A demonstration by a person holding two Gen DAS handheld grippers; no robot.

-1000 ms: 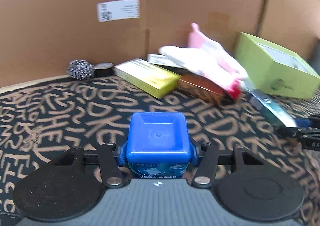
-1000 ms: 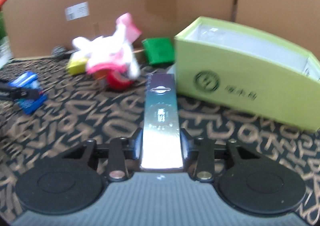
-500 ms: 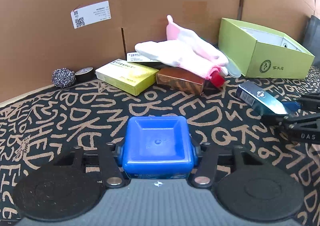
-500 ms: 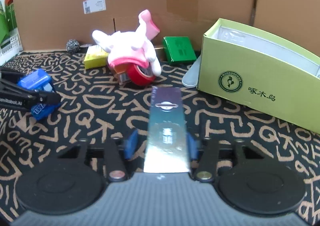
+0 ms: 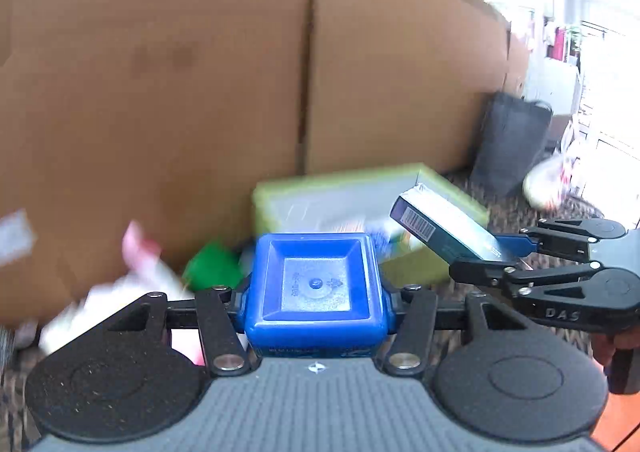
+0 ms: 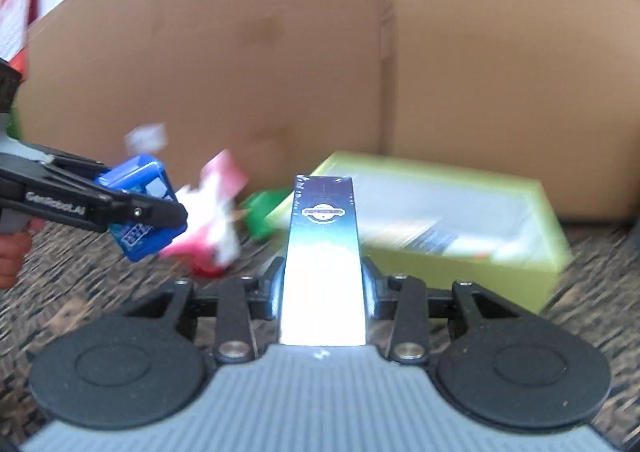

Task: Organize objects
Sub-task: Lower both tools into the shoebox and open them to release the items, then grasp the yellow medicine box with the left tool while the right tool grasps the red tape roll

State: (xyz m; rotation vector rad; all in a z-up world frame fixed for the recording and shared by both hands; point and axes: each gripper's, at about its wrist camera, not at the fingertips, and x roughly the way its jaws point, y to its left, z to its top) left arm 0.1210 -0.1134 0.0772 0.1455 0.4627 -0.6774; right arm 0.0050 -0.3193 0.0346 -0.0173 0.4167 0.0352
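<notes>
Nearest each lens, both grippers are loaded: the left gripper (image 5: 316, 292) pinches a blue square tub (image 5: 316, 284) by its sides, and the right gripper (image 6: 322, 292) clamps a long dark slim box (image 6: 324, 248) that juts forward. Both loads hang above the patterned cloth (image 6: 100, 272). Beyond them lies the open lime-green box (image 6: 460, 260), the likely destination, against the cardboard wall (image 6: 280, 72). Neither item is dropped in yet; a pink-and-white plush toy (image 6: 216, 228) and a green packet (image 6: 260, 212) are left outside it.
</notes>
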